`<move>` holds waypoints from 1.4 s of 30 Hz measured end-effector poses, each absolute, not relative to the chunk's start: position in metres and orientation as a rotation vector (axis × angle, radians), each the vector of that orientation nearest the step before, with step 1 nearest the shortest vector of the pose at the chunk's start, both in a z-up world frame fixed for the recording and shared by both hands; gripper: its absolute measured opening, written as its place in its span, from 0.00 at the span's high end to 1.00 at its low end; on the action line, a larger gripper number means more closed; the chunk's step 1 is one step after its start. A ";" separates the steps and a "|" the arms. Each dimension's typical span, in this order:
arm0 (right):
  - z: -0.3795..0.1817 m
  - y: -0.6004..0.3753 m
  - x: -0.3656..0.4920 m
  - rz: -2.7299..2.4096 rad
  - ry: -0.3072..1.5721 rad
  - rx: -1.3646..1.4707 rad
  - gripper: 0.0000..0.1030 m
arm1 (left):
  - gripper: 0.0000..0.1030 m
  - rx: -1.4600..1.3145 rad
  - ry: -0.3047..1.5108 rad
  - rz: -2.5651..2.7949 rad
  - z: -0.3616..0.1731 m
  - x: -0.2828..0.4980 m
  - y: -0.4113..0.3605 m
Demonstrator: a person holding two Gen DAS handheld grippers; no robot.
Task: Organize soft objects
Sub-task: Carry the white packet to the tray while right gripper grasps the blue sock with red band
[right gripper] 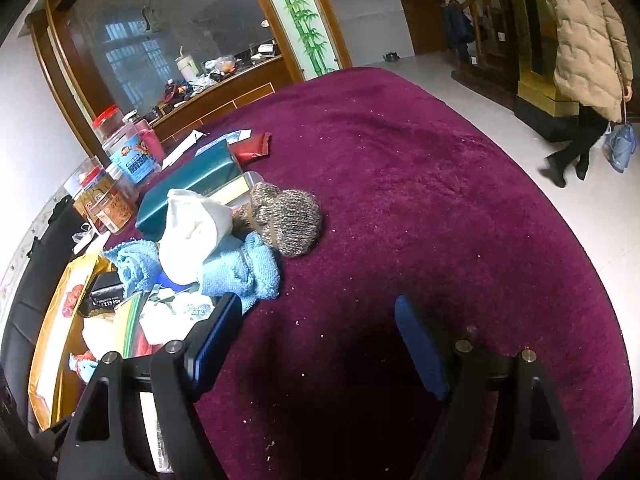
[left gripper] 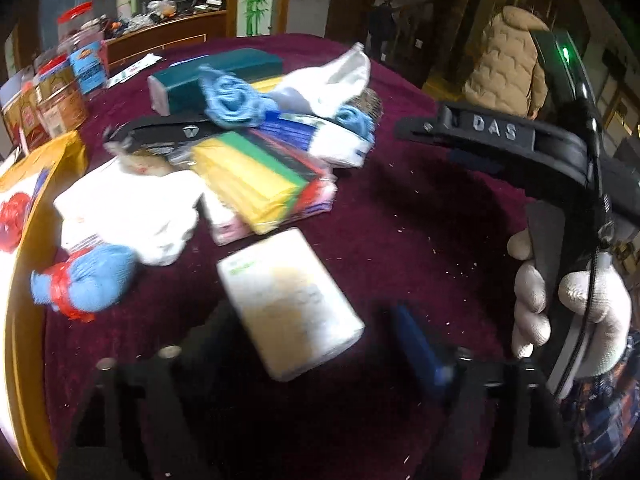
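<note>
A: Where do the soft things lie?

B: They lie in a heap on the dark red tablecloth (right gripper: 400,184). In the left wrist view there is a yellow and green cloth pack (left gripper: 256,184), a white sock (left gripper: 136,216), a blue knitted roll tied with red tape (left gripper: 80,284) and loose blue yarn (left gripper: 232,96). A white tissue pack (left gripper: 292,304) lies alone, closer to the camera than the heap.

A: What does the left gripper (left gripper: 304,344) hold?

B: Nothing. Its jaws stand wide apart. The tissue pack is between them, but the picture is blurred there and no pad can be seen pressing on it.

A: And the right gripper (right gripper: 320,340)?

B: It is also wide open and empty. Only bare cloth is between its blue pads (right gripper: 420,344). A light blue knitted roll (right gripper: 244,272) lies just beside the left pad, and a brown knitted roll (right gripper: 288,216) is behind it, beside a white sock (right gripper: 192,232).

A: Is the hand visible?

B: Yes, in the left wrist view a white-gloved hand (left gripper: 568,300) grips the black handle of the right gripper.
</note>
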State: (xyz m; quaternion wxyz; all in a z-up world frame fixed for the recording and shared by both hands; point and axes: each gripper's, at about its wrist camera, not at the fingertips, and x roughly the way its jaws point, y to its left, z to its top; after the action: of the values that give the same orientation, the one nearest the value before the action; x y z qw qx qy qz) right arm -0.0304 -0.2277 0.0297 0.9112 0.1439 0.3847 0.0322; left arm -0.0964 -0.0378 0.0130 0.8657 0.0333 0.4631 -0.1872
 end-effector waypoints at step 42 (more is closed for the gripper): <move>0.033 0.063 -0.055 0.497 0.898 -0.359 0.63 | 0.53 -0.568 0.642 -0.160 0.061 -0.216 0.279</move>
State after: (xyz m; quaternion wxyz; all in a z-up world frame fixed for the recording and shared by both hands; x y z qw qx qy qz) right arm -0.0553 0.0626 0.0326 0.8557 -0.1709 0.4273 0.2364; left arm -0.2165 0.2792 0.0607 0.9064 -0.2752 0.3109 -0.0774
